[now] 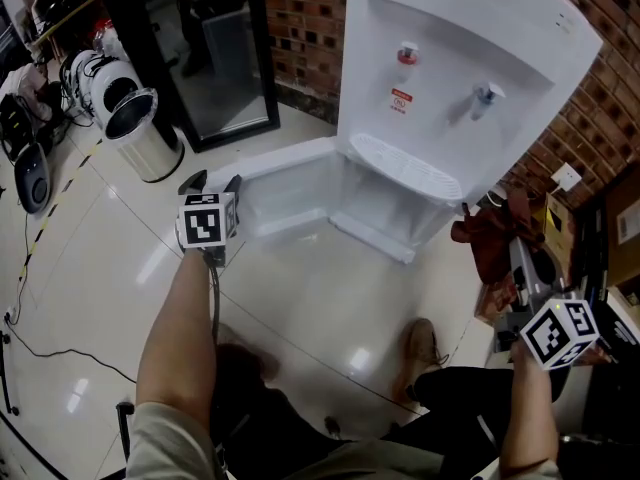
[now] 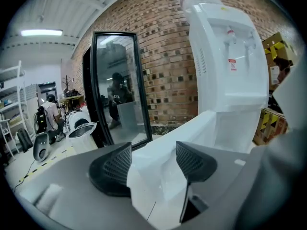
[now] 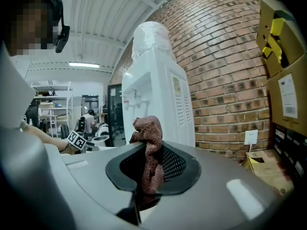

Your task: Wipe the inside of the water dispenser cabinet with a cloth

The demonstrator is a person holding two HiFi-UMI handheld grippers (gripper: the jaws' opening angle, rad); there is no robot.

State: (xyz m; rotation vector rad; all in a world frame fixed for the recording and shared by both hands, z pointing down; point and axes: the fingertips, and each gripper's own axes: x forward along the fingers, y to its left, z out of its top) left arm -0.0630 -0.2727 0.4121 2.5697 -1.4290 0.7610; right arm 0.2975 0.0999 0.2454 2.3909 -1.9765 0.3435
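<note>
The white water dispenser [image 1: 450, 38] stands against a brick wall. Its lower cabinet [image 1: 390, 203] is open, with the white door [image 1: 290, 183] swung out to the left. My left gripper [image 1: 215, 180] is at the door's free end, open. In the left gripper view the door's edge [image 2: 211, 123] runs between the spread fingers [image 2: 117, 164] of the left gripper [image 2: 153, 157], and no pad presses on it. To the right of the dispenser my right gripper [image 1: 515, 278] is shut on a reddish-brown cloth [image 1: 490, 238]. The cloth [image 3: 151, 143] sticks up out of the right gripper [image 3: 151, 169].
A steel bin [image 1: 145, 128] and a black-framed glass panel [image 1: 215, 58] stand left of the dispenser. Cardboard boxes [image 1: 620, 218] and a wall socket [image 1: 566, 176] are on the right. A shoe [image 1: 420, 348] rests on the glossy tiled floor before the cabinet.
</note>
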